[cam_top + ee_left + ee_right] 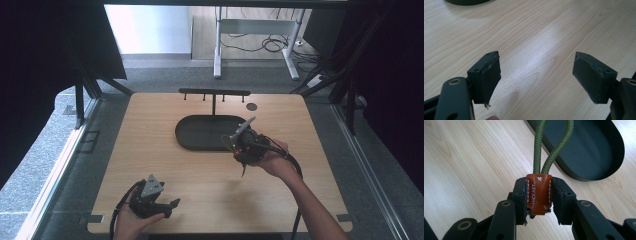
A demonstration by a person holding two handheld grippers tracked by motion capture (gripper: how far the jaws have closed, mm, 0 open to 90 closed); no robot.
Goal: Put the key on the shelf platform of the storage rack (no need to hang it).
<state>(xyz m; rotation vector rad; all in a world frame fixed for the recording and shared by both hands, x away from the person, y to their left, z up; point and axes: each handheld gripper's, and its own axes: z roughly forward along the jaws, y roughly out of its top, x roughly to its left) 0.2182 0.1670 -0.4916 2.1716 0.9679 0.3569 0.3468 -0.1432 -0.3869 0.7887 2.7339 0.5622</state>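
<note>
Right tongs pinch a leather-tabbed cord loop beside the dark tray

In the right gripper view the right tongs (539, 202) are pressed onto a brown leather tab (539, 195) stamped with pale lettering and white stitching. The tab sits upright between the two jaws, its flat face toward the camera. From the top of the tab a green braided cord loop (550, 147) rises away from the jaws, its two strands crossing just above the leather and running out of the top of the picture. Beyond the jaws and off to their right lies a dark oval tray (599, 176) with a low rim, resting on the light wooden counter (461, 165); the cord passes in front of it.

In the high view the right tongs (248, 145) are held by the right hand (274, 159) just at the near right end of the tray (186, 137). Behind the tray stands a black rack with short pegs (214, 93).

The left tongs (536, 77) are spread wide, with nothing between the pads and bare counter under them. In the high view the left tongs (170, 206) sit in the left hand (131, 222) near the counter's front edge, well apart from the right tongs and the tray.
</note>
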